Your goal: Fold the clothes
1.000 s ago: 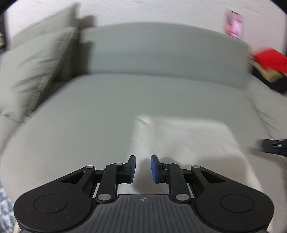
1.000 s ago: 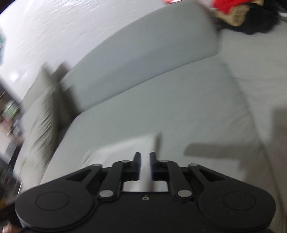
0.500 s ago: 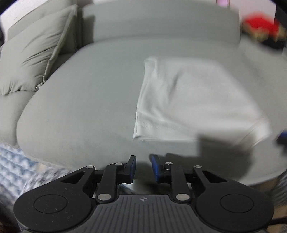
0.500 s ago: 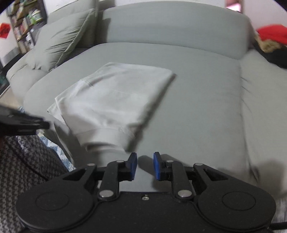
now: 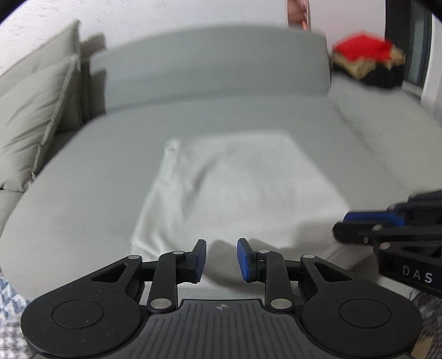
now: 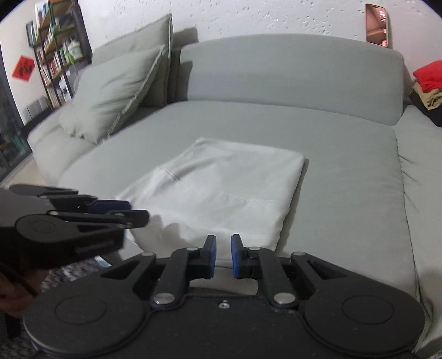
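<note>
While the folded white garment point(image 6: 221, 185) lies flat mid-seat on the grey sofa point(image 6: 345, 154), your left claw point(image 5: 221, 258) hangs narrowly parted and empty at its near edge; your right claw point(image 6: 221, 255) is closing, nothing between. Pillow point(image 6: 110, 94) far left.

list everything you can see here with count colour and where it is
folded garment: 1, white, flat on the sofa seat, near its front edge
sofa: 1, grey-green, fills both views
cushions: 2, grey-green, propped at the sofa's left end
clothes pile: 1, red over tan and black, sofa's far right
phone: 1, pinkish, above the backrest by the wall
bookshelf: 1, dark frame, far left
red sign: 1, left wall
left claw: 1, black with blue pads, empty, over the garment's near edge
right claw: 1, black with blue pads, closing, empty
</note>
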`<control>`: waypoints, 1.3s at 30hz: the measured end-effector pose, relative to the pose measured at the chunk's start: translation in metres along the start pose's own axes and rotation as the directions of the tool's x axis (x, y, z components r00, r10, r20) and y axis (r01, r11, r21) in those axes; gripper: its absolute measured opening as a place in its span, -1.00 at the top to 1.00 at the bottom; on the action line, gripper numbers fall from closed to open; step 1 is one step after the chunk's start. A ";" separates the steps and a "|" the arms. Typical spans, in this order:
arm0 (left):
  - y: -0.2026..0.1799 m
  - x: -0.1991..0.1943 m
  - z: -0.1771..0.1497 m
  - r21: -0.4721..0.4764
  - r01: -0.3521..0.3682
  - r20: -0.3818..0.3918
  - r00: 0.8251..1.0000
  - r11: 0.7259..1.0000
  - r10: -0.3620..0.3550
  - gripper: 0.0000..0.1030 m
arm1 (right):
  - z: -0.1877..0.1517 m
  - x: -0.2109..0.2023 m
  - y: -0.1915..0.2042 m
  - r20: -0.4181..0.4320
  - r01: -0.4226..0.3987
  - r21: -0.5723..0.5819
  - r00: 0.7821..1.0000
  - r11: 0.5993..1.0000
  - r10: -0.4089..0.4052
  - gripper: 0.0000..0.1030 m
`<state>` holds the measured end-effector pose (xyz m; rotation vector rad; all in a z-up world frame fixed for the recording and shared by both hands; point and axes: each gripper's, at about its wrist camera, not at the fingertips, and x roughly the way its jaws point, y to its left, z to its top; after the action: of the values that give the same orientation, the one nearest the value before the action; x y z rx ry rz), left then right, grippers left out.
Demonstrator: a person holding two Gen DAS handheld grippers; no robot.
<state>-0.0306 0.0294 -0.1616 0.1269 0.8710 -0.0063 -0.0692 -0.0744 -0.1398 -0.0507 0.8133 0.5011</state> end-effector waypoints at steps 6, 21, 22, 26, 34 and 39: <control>0.008 -0.016 -0.011 0.037 -0.044 -0.089 0.995 0.998 0.047 0.57 | -0.019 -0.028 -0.016 -0.108 -0.022 0.023 0.994 0.999 0.024 0.83; 0.012 -0.043 0.003 -0.050 -0.074 -0.084 0.994 0.996 0.069 0.25 | -0.002 -0.060 -0.025 0.001 -0.075 0.153 0.997 0.985 0.076 -0.14; 0.013 -0.043 0.004 -0.056 -0.072 -0.084 0.994 0.996 0.067 0.23 | -0.002 -0.061 -0.025 0.004 -0.074 0.153 0.997 0.985 0.075 -0.18; 0.017 -0.045 0.004 -0.074 -0.056 -0.077 0.996 0.996 0.050 0.19 | 0.000 -0.061 -0.026 0.008 -0.076 0.169 0.997 0.983 0.075 -0.24; 0.057 -0.053 0.007 -0.208 0.010 -0.008 1.000 0.978 -0.012 -0.27 | 0.001 -0.062 -0.038 0.029 -0.099 0.254 0.995 0.962 0.095 -0.39; 0.103 -0.051 0.014 -0.344 0.063 0.068 0.997 0.937 -0.042 -0.31 | 0.001 -0.055 -0.060 0.052 -0.147 0.373 0.989 0.916 0.138 -0.38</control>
<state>-0.0468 0.1277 -0.1030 -0.2262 0.8031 0.0924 -0.0738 -0.1497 -0.1089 0.3726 0.8813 0.4745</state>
